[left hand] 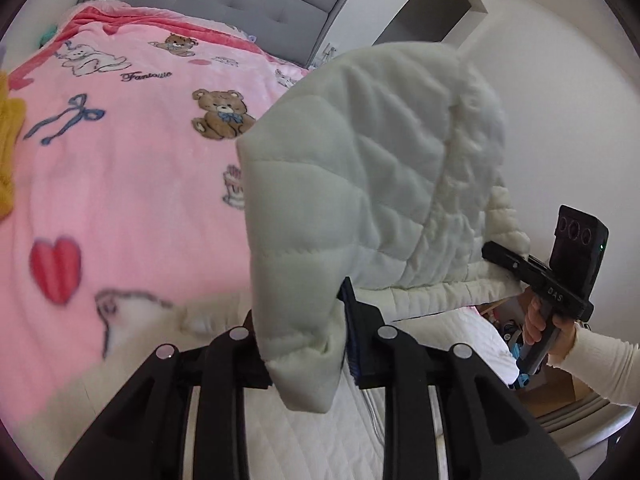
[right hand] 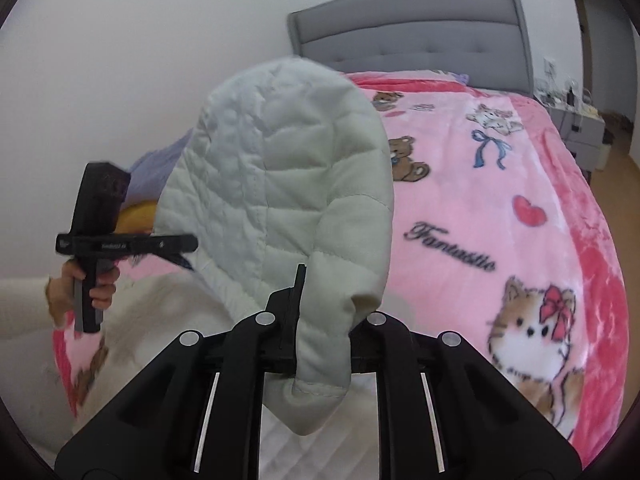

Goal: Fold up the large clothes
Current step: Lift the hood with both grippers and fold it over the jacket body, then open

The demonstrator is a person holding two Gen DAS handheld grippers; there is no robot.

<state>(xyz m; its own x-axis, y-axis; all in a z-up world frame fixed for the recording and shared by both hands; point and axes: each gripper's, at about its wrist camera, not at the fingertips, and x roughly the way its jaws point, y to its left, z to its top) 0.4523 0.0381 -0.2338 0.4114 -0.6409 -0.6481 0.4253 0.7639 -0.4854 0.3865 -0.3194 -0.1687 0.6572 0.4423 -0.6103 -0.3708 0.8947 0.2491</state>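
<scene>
A pale quilted garment (left hand: 360, 168) hangs lifted above the bed, stretched between both grippers. My left gripper (left hand: 308, 336) is shut on one edge of it, the cloth bunched between the jaws. My right gripper (right hand: 320, 332) is shut on another edge of the same garment (right hand: 280, 184). The right gripper also shows in the left wrist view (left hand: 540, 276), held by a hand at the garment's far end. The left gripper shows in the right wrist view (right hand: 128, 242), at the garment's other end. The cloth hides most of the fingertips.
A pink blanket (left hand: 132, 184) with bears and hearts covers the bed, with a grey headboard (left hand: 240, 4) behind. A yellow cloth (left hand: 10, 152) lies at the bed's left edge. A white quilted cover (left hand: 320, 436) lies below the grippers. A bedside table (right hand: 580, 128) stands at far right.
</scene>
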